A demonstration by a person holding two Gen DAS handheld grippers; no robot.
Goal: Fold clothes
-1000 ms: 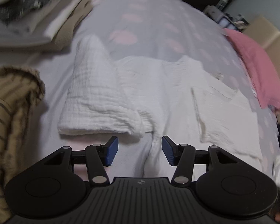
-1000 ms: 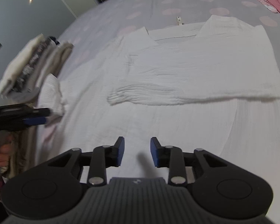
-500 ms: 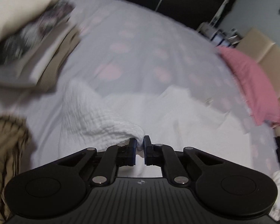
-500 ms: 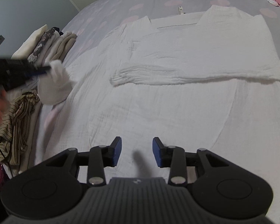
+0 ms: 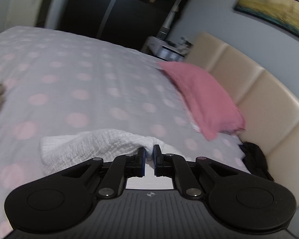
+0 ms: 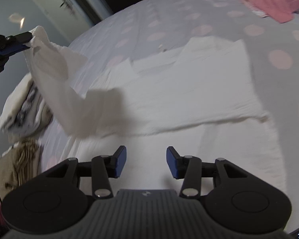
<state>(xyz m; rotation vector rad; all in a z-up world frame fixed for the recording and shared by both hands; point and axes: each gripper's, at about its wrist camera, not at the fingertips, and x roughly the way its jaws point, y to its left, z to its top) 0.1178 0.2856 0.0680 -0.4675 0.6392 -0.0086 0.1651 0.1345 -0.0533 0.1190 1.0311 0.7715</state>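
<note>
The shirt (image 6: pixel 189 99) is white. The bed cover (image 5: pixel 79 75) is pale grey with pink dots. The pillow (image 5: pixel 205 99) is pink. The headboard (image 5: pixel 269 99) is cream. One cloth (image 6: pixel 16 165) has brown stripes.

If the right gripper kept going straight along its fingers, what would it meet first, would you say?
Most likely the white garment spread on the bed. The open right gripper points down at its flat body; nothing else shows between, though depth is unclear.

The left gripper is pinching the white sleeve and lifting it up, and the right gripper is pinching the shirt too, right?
Not quite. The right gripper is open above the white shirt, holding nothing, as the right wrist view shows. The left gripper is indeed pinching the lifted sleeve.
</note>
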